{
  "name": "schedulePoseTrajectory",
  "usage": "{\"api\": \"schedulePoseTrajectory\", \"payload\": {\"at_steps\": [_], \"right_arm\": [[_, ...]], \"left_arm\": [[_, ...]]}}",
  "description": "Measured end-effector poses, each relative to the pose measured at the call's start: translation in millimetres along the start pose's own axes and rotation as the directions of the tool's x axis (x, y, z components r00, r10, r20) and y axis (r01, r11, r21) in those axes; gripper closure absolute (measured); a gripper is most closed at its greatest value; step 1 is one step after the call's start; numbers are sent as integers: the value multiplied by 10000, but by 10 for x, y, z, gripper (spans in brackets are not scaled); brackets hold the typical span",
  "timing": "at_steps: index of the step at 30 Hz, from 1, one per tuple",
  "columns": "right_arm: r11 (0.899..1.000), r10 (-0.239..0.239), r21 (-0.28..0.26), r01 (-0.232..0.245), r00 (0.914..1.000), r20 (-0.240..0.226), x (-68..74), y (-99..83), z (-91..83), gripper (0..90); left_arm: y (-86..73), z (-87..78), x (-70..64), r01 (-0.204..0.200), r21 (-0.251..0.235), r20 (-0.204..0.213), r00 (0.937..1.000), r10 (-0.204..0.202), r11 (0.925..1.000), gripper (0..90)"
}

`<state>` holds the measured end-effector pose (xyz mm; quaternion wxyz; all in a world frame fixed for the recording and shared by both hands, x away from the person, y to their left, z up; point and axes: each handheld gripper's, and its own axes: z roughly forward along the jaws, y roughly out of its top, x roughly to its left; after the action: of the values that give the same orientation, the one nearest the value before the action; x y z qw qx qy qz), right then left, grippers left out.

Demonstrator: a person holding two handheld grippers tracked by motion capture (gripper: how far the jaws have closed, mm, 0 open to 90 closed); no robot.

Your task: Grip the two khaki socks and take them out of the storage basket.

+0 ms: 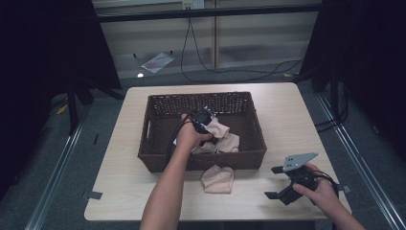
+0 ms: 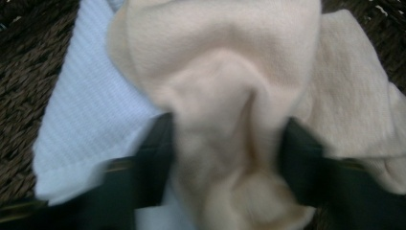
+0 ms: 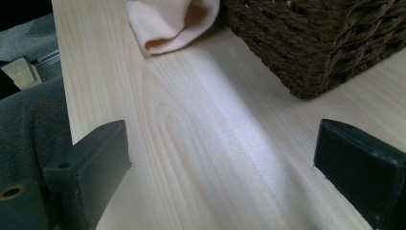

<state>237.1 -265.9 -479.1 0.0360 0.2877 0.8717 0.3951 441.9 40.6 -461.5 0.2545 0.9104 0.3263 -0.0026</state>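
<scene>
We see a beige sock [image 2: 225, 120] bunched between the left gripper's [image 2: 229, 148] two black jaws, one jaw on each side of the fabric, pressed against it, so the jaws are clamped on the sock. Frame is a bit blurred there. Under it lies a pale blue ribbed cloth [image 2: 91, 124], and a second beige piece [image 2: 354, 96] sits just beside the held sock, touching it. All of this sits on the dark woven floor of the wicker basket [image 2: 28, 62].

From the high view we place the left gripper [image 1: 207, 125] inside the basket [image 1: 155, 158], near its middle and closer to the front wall, with the beige socks [image 1: 225, 139] heaped beside it. The left hand [image 1: 190, 135] wraps the gripper body, cable trailing off.

Another beige sock [image 1: 218, 179] lies on the table [image 1: 287, 110] outside the basket, touching the basket's front wall, near the table's front edge. In the right gripper view this sock [image 3: 167, 21] shows its open cuff, next to the basket's corner [image 3: 311, 43].

The right gripper [image 1: 274, 183] rests near the table's front right corner, held by the right hand [image 1: 318, 189], well apart from the basket. Its jaws stand wide, bare tabletop [image 3: 215, 143] between them, holding nothing.
</scene>
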Motion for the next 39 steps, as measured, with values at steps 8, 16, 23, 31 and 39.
{"api": "schedulePoseTrajectory", "payload": {"at_steps": [8, 16, 23, 31, 39], "right_arm": [[10000, -14, -10, 14, 10000, 8, 0, 3, -1, 47], [10000, -4, -2, 4, 10000, 7, 1, 5, 0, 47], [10000, 17, -3, -17, 10000, -20, 5, 8, 2, 47], [10000, 19, 11, -19, 10000, 18, 1, 7, 3, 47], [10000, 12, 42, -12, 10000, 30, 1, 6, 16, 47]], "left_arm": [[-17, -229, -11, 471, 428, 373, 9981, -487, 9980, 839], [3, -662, -14, 733, 467, 902, 9929, -773, 9962, 838], [17, -949, -12, 631, 489, 659, 9956, -663, 9968, 837], [37, -1211, -47, 385, 473, 837, 9956, -424, 9981, 837], [74, -1476, -124, 7, 534, 997, 9950, -61, 9986, 836]]}}
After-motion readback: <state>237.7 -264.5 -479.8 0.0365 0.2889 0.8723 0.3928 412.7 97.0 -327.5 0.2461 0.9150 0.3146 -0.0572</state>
